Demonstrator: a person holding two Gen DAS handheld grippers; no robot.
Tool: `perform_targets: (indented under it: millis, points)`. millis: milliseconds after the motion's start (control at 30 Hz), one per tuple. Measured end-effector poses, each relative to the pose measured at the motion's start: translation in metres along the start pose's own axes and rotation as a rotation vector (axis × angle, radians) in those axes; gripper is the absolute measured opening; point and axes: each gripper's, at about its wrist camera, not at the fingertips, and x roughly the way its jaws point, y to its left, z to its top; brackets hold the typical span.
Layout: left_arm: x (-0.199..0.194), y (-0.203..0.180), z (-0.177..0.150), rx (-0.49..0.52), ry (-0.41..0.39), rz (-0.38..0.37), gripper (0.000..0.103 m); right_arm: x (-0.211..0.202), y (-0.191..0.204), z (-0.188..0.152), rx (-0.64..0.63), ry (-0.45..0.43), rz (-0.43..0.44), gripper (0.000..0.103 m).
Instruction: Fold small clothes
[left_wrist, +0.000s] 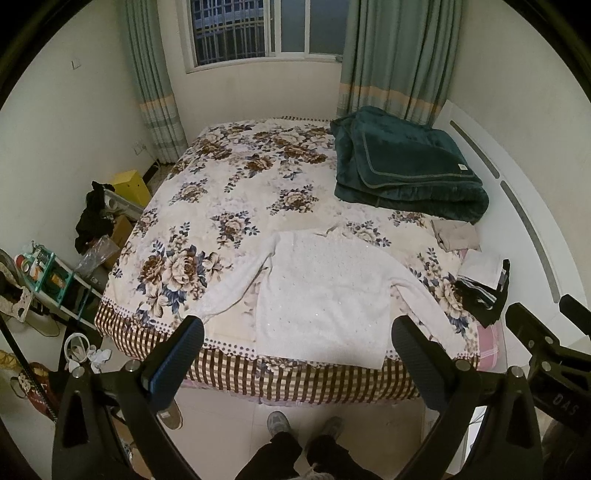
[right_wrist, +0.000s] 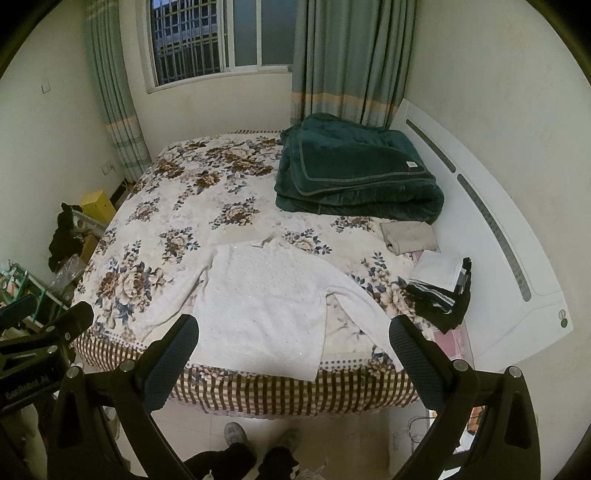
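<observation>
A white knit sweater (left_wrist: 325, 291) (right_wrist: 266, 299) lies flat on the floral bedspread (left_wrist: 221, 199) (right_wrist: 166, 221), hem at the bed's near edge, both sleeves spread outward. My left gripper (left_wrist: 297, 341) hangs open above the near edge, its fingers straddling the sweater's hem without touching it. Equally open, my right gripper (right_wrist: 293, 339) hovers over the same edge and holds nothing. In the left wrist view the right gripper's body (left_wrist: 546, 354) shows at the right edge.
A folded dark green blanket (left_wrist: 406, 162) (right_wrist: 354, 173) lies at the back right. A beige folded garment (left_wrist: 456, 234) (right_wrist: 408, 236) and a stack of white and black clothes (left_wrist: 484, 280) (right_wrist: 443, 284) sit by the white headboard (right_wrist: 498, 229). Clutter fills the floor at left (left_wrist: 55, 273). A person's shoes (left_wrist: 306, 428) stand by the bed.
</observation>
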Motion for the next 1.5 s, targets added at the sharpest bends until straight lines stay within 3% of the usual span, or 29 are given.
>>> perform_targets:
  millis: [700,933,1067,1200,1333,1500]
  points:
    - [-0.001,0.005,-0.005,0.009,-0.016,-0.008,0.103,-0.009,-0.014,-0.008,0.018,-0.006,0.002,0.103]
    - [0.019,0.015,-0.003,0.034,-0.08,0.029,0.103,0.022,-0.025,-0.006,0.121,0.0,0.013,0.103]
    - [0.053,0.011,0.002,0.093,-0.171,0.071,0.103,0.077,-0.054,-0.027,0.265,0.021,0.046,0.103]
    - [0.11,0.001,0.007,0.108,-0.249,0.08,0.103,0.158,-0.113,-0.061,0.44,0.08,-0.015,0.103]
    - [0.196,-0.025,0.009,0.126,-0.207,0.082,0.103,0.263,-0.198,-0.121,0.643,0.185,-0.081,0.103]
    - [0.306,-0.069,0.002,0.149,-0.093,0.116,0.103,0.403,-0.311,-0.21,0.916,0.327,-0.091,0.103]
